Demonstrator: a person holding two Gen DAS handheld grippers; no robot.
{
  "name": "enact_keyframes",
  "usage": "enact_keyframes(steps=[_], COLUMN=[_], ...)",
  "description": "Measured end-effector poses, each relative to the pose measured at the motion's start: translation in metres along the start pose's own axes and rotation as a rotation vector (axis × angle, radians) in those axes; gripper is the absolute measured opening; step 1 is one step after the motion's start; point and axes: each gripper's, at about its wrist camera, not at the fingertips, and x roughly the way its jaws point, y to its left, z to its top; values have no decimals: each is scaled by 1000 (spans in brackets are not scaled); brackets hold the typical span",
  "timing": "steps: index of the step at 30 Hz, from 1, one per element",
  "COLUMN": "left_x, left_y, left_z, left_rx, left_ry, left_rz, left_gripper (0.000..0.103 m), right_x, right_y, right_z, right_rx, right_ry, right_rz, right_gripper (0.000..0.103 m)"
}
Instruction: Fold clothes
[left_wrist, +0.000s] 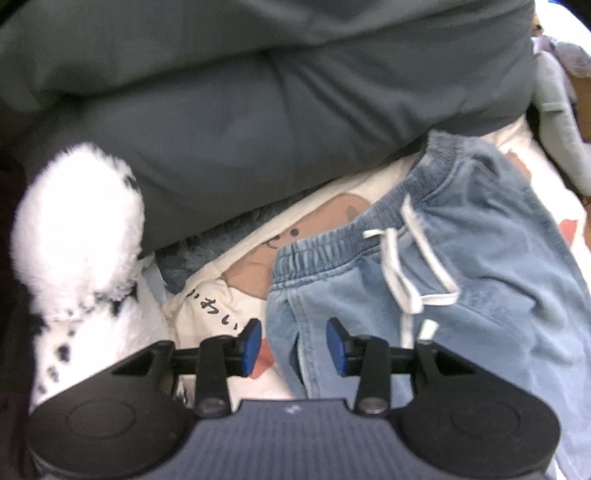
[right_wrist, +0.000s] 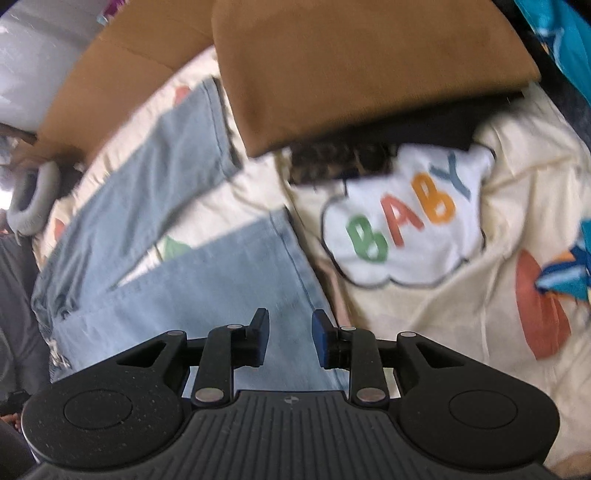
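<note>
A pair of light blue denim trousers (left_wrist: 461, 295) with an elastic waistband and a white drawstring (left_wrist: 402, 273) lies on a cream printed sheet (left_wrist: 221, 306). My left gripper (left_wrist: 293, 332) hovers open over the waistband's side edge, and its blue pads clamp nothing. In the right wrist view the trouser legs (right_wrist: 207, 280) spread apart across the sheet. My right gripper (right_wrist: 290, 325) stands open just above the nearer leg, close to its hem edge. Cloth shows in the gap, but the pads do not press on it.
A big grey pillow (left_wrist: 258, 110) lies behind the waistband, and a fluffy white black-spotted plush (left_wrist: 77, 229) lies at the left. Folded brown cloth (right_wrist: 351, 66) lies beyond the legs. A white cloud-shaped "BABY" piece (right_wrist: 402, 225) and a blue printed garment (right_wrist: 569, 266) lie to the right.
</note>
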Motion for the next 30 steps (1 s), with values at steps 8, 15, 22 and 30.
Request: enact_keyframes(steps=[8,15,22,30], left_x=[-83,-157,-208,-216], left_y=[-32,-60,-77,-94], left_z=[-3,-15,-27,-27], left_rx=[19,13,5,30], left_ry=[-77,-144,-178,-190], left_rz=[-42,-89,-84,-86], left_gripper=[48,52,55,56], right_x=[5,3,-3,-12], right_y=[26,50,79,120], right_z=[35,74,116,155], right_rx=[-89,-176,-266,-330], right_ry=[-54,-77,-105,-154], right_rz=[108,194,249,289], right_gripper=[27,29,33,34])
